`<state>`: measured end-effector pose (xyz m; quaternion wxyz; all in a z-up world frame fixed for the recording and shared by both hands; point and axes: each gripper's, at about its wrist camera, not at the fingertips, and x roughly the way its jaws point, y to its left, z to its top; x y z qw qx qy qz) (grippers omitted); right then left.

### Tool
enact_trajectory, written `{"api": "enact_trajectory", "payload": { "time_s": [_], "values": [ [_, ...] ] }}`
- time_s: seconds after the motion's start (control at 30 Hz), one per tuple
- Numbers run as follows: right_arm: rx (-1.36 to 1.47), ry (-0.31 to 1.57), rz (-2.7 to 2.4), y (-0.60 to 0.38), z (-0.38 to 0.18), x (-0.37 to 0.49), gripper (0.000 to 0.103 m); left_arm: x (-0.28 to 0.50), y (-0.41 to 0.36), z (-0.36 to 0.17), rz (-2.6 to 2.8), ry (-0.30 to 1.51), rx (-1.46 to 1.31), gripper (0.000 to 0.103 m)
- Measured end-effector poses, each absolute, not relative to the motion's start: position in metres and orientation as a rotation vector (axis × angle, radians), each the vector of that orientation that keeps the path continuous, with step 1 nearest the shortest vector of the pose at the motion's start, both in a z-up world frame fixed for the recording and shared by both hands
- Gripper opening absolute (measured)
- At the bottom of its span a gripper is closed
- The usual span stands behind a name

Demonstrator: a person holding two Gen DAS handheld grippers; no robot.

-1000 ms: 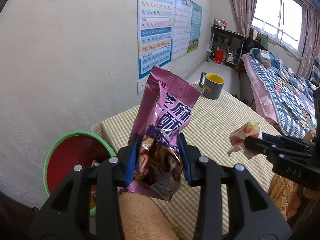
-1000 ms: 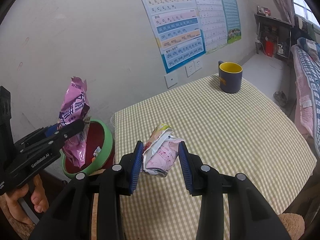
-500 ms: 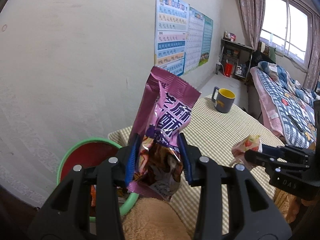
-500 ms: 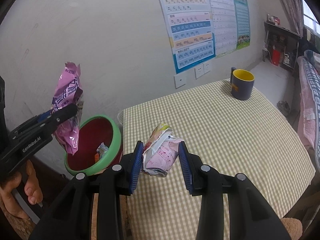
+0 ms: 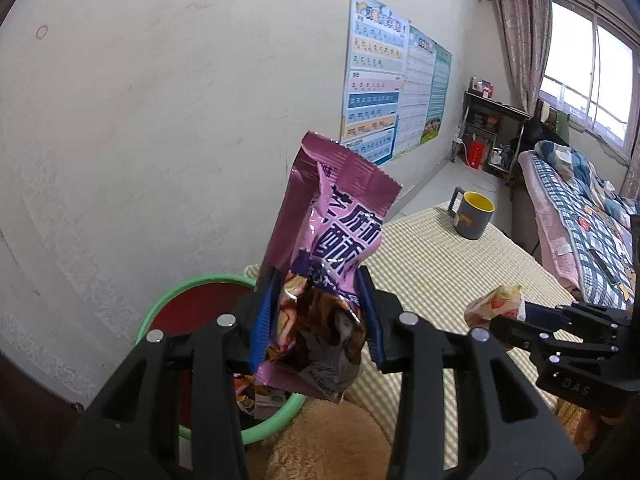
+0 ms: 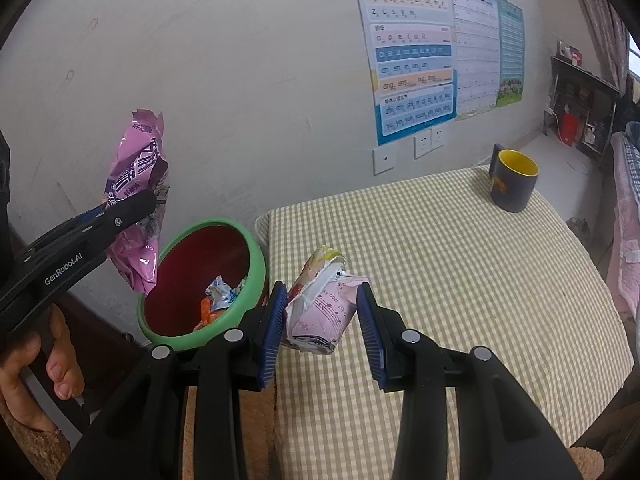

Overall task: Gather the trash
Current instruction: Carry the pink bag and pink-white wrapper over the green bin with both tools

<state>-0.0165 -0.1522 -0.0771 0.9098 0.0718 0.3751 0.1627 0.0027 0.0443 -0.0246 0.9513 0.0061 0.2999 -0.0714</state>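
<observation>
Right gripper [image 6: 322, 330] clamping crumpled wrapper [image 6: 320, 312], bin [image 6: 256, 264] beside

Black left gripper [image 5: 316, 316], blue ribbed pads [image 5: 262, 320], silver screws, "GenRobot.AI" lettering

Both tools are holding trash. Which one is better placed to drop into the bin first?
Left. The left tool holds the purple wrapper right above the bin's rim. The right tool holds its crumpled packet over the table, beside the bin.
</observation>
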Motion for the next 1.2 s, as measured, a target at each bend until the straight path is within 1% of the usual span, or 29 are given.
{"api": "enact_trajectory", "payload": {
  "time_s": [1.2],
  "values": [
    [0.113,0.716,0.461,-0.089,-0.049,0.020,0.036,0.015,0.100,-0.049,-0.027,0.681,-0.054,0.038]
  ]
}}
